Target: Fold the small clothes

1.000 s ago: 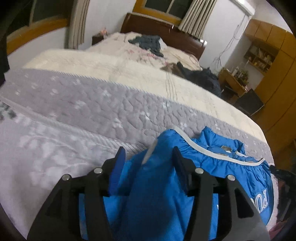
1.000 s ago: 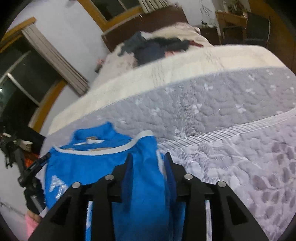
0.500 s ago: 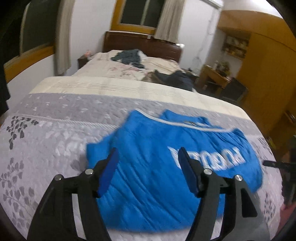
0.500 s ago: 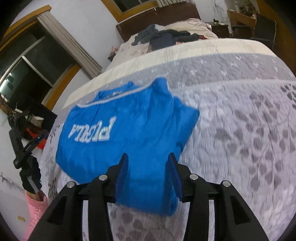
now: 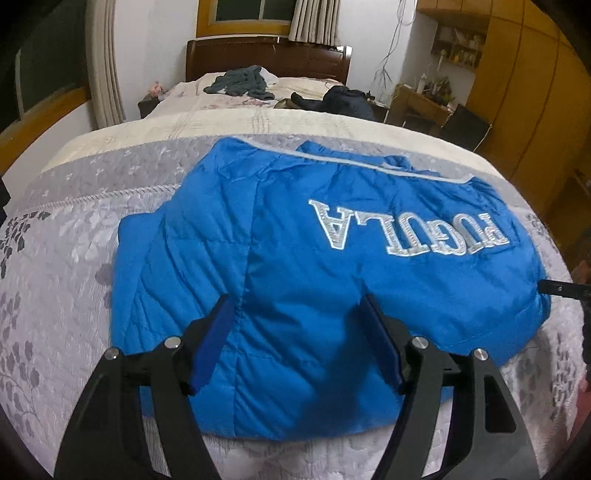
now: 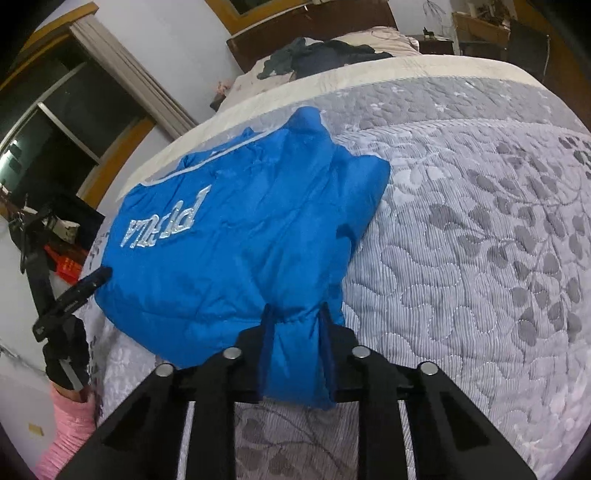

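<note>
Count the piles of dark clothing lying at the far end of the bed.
2: a grey-blue pile in front of the headboard, and a dark navy pile to its right near the bed's edge. More could lie hidden behind them.

Jacket on bed, clothes behind

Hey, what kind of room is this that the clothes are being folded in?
Most likely a home bedroom: a bed with a grey leaf-patterned quilt and dark wooden headboard, a curtained window, and yellow-brown wooden wardrobes along the wall.
</note>
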`<state>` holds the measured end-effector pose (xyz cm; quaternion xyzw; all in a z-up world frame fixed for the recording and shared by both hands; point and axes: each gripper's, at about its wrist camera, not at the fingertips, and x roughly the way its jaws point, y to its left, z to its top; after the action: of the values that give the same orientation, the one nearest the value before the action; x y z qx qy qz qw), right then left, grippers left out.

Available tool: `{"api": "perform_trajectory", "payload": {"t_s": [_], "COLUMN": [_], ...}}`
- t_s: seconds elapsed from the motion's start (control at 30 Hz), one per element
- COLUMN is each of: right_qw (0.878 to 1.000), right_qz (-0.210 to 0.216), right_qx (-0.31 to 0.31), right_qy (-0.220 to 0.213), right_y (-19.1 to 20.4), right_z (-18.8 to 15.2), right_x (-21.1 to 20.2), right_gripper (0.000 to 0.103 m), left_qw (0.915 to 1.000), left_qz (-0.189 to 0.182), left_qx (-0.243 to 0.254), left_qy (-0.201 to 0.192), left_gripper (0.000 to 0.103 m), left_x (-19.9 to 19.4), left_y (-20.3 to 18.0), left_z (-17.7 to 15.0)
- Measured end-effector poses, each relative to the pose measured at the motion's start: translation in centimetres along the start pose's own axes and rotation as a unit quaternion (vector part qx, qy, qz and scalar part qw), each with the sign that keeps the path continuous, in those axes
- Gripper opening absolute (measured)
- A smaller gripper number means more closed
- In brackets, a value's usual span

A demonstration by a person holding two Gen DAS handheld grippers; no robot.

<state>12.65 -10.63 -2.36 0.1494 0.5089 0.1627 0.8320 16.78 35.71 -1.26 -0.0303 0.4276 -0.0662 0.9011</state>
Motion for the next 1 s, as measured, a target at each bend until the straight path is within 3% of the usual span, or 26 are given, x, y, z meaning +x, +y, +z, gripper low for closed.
{"api": "perform_trajectory", "payload": {"t_s": [0.2, 0.37, 0.63, 0.77, 0.83, 0.9, 1.0], "right_qw": [1.0, 1.0, 1.0, 1.0, 1.0, 0.999, 0.999], "right_qz": [-0.004, -0.003, -0.015, -0.027, -0.004, 0.024, 0.04], "right_qx": [0.01, 0.019, 0.014, 0.003, 0.008, 0.016, 0.035], "right_qy": [0.009, 0.01, 0.005, -0.007, -0.015, -0.013, -0.013], "right_y": [-0.6, -1.0, -1.0, -0.8, -1.1, -1.3, -1.8], "right_z": [-0.5, -0.9, -1.2, -1.2, -1.2, -1.1, -0.9], "right_x": [1.0, 1.8, 2.2, 1.5, 0.8, 0.6, 0.2], "right_gripper": [0.02, 0.026, 0.03, 0.047, 0.05, 0.064, 0.072], "left_qw": [0.9997, 0.999, 0.9984, 0.998, 0.9978, 0.9975, 0.9972], "left_qz": [0.023, 0.042, 0.048, 0.053, 0.055, 0.059, 0.063], "left_qx": [-0.001, -0.007, -0.014, -0.014, -0.017, -0.016, -0.015], "left_qy": [-0.008, -0.018, -0.026, -0.031, -0.033, -0.036, -0.038], "left_gripper": [0.071, 0.071, 0.071, 0.071, 0.07, 0.07, 0.07], "left_x": [0.4, 0.6, 0.5, 0.3, 0.1, -0.1, -0.4], "left_y": [0.2, 0.3, 0.1, -0.1, -0.2, -0.5, -0.7], "left_z": [-0.7, -0.9, -1.2, -1.5, -1.5, -1.6, -1.6]}}
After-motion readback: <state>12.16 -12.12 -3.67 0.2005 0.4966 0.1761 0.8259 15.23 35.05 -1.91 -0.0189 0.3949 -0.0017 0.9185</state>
